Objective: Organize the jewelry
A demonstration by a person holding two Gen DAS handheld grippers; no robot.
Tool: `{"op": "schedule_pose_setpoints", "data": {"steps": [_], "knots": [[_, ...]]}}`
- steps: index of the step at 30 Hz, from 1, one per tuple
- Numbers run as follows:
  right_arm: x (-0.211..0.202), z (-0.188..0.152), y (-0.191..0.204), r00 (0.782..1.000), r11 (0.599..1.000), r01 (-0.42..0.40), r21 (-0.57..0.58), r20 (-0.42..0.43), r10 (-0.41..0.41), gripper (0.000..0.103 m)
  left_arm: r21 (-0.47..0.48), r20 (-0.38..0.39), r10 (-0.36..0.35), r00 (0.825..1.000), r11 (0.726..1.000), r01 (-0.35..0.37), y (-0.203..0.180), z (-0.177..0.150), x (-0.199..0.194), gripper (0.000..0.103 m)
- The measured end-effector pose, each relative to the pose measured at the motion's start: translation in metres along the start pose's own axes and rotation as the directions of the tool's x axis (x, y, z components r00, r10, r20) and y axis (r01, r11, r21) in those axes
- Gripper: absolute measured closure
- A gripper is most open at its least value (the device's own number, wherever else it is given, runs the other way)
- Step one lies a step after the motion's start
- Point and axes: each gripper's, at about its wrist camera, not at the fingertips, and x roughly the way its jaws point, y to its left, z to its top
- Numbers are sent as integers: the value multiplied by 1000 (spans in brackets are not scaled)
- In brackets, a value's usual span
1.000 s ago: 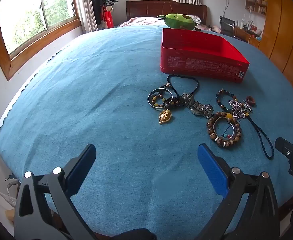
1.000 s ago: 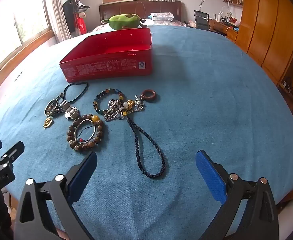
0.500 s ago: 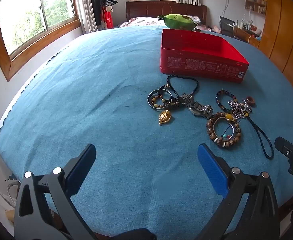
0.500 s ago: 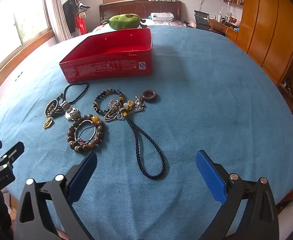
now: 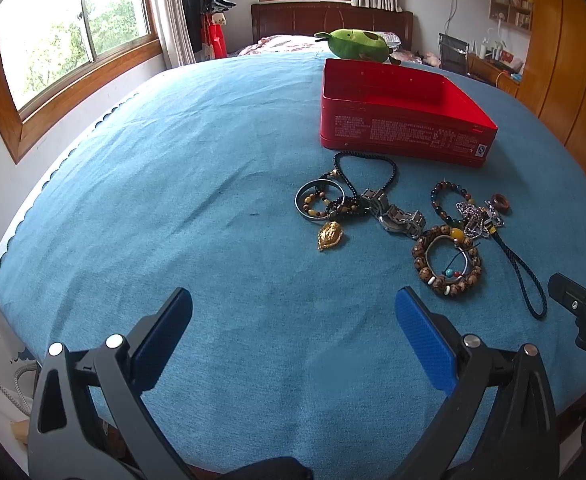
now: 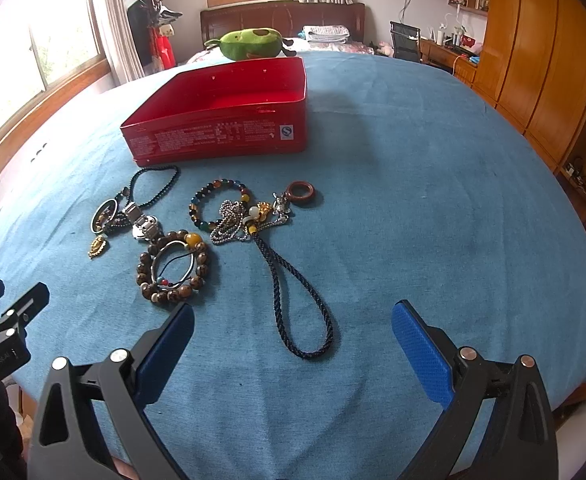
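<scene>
**Waiting tin, jewelry loose on the cloth**

Sitting open at the far side of your reach, the red tin (image 6: 229,120) has nothing visible inside it; its red floor and inner walls show bare in both views, and printed text runs along its near wall. It rests on the blue cloth (image 6: 413,220) that covers the bench.

Just in front of the tin, all the jewelry lies in a loose cluster on the cloth. Nearest the tin is the black bead necklace (image 5: 367,168), its loop reaching toward the tin's wall without touching it. Beside it you have the silver bangle (image 5: 319,201) with a small beaded strand lying inside it, the gold pendant (image 5: 330,236) just below, and the metal watch (image 5: 397,214) to the right. The brown bead bracelet (image 6: 171,266) lies closest to you, with a thin metal ring and a cord lying inside its circle. To its right sit the multicolour bead bracelet (image 6: 217,204), a tangled silver chain (image 6: 233,224), the brown ring (image 6: 300,194) and the dark braided cord (image 6: 297,304), whose loop stretches toward your right gripper.

Your left gripper (image 5: 293,328) hovers above bare cloth with its blue pads spread wide, holding nothing. Your right gripper (image 6: 293,340) is likewise spread wide and empty, the cord's loop lying between its pads in that view.

Beyond the bench you can see a green plush toy (image 6: 249,44) on the bed.
</scene>
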Motion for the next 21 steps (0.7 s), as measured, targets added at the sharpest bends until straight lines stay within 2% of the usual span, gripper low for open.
{"op": "schedule_pose_setpoints", "data": {"steps": [21], "knots": [[-1, 2, 3, 1000, 1000, 1, 1, 0, -1, 4, 0, 0, -1, 1000, 1000, 1, 0, 0, 0, 3]]}}
